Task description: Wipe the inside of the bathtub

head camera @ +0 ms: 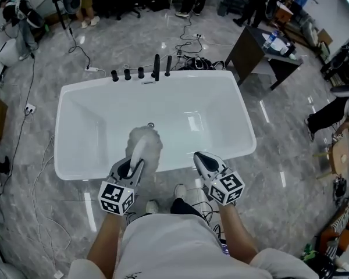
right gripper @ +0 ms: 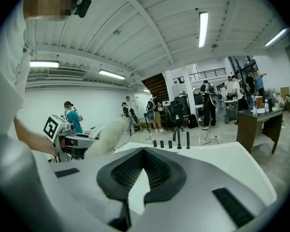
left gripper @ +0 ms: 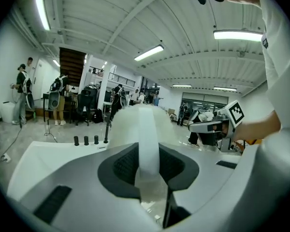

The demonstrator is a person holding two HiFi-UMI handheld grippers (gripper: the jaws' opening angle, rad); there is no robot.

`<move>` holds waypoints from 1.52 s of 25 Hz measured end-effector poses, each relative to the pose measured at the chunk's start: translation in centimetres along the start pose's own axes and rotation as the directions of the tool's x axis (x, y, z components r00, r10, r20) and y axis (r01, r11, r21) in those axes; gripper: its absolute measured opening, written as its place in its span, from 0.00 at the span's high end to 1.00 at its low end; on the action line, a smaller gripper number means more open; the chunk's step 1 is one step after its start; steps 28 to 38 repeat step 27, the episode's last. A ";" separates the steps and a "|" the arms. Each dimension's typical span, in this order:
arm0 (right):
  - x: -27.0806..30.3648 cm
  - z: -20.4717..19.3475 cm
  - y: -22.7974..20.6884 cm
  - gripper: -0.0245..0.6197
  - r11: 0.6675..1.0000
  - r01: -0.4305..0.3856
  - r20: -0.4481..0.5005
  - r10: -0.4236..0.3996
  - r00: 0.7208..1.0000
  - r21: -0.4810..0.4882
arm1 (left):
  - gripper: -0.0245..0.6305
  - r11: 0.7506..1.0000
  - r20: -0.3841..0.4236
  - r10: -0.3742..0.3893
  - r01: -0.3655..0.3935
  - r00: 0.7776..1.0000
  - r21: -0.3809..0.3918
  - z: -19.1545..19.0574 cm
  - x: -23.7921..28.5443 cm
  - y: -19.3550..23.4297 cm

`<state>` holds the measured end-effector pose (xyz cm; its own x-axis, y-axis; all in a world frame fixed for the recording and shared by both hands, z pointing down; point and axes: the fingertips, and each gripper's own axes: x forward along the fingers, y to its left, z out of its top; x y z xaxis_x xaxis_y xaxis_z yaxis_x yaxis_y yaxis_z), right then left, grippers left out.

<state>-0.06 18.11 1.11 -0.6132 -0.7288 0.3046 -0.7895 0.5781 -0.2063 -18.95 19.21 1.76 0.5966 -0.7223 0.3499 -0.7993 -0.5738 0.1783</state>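
The bathtub (head camera: 186, 97) in front of you was white, glossy and rectangular, its long side running across your view, with its inside bare. A row of black taps (head camera: 141, 72) stood upright on its far rim, and a small round drain (head camera: 150, 125) sat in the middle of the floor. You held the duster (head camera: 145, 139) by its flat white handle, clamped between the jaws of your left gripper (head camera: 134, 166). Its fluffy pale head pointed away from you and hung over the near wall, just your side of the drain.
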 end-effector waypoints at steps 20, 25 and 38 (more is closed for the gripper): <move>-2.5 1.4 1.5 0.93 0.999 -0.021 0.025 0.022 0.999 -0.035 | 0.81 0.993 0.067 0.117 -0.117 0.991 -0.012 0.0 -4.5 0.4; -3.5 0.3 0.7 0.93 0.999 -0.016 0.021 0.017 1.000 -0.029 | 0.81 0.992 0.064 0.127 -0.127 0.990 -0.003 -0.7 -4.0 -0.3; -3.9 -0.4 0.2 0.93 1.000 -0.011 0.013 0.011 1.000 -0.017 | 0.81 0.991 0.067 0.134 -0.134 0.989 -0.003 -0.7 -3.9 -0.5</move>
